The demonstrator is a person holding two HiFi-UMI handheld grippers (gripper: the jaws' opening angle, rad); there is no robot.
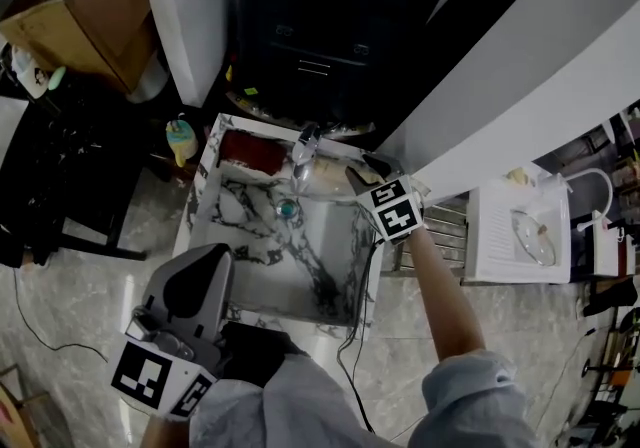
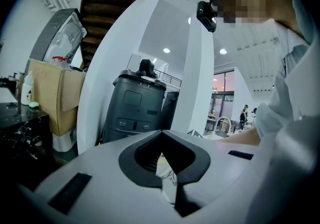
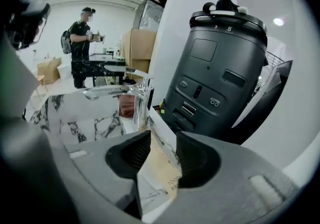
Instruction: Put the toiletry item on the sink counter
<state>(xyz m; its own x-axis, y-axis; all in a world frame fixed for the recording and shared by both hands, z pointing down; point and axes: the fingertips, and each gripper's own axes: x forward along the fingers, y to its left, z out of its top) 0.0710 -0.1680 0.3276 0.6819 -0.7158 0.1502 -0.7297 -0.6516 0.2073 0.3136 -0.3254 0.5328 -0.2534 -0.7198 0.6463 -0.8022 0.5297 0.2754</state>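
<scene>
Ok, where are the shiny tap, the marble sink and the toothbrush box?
Shiny silver metal tap (image 1: 303, 152): head view, on its spout.
White black-veined marble sink (image 1: 266, 268): head view, bare basin floor.
Tan cardboard toothbrush box (image 3: 160, 163): right gripper view, its printed face.

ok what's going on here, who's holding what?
A person is working two handheld grippers at a marble sink. The right gripper has a tan toothbrush box between its fingers, apparently gripped, near the faucet at the sink's back right corner. The box doesn't look set down yet. The left gripper sits at the sink's near left corner, fingers only slightly apart with nothing in them.
</scene>
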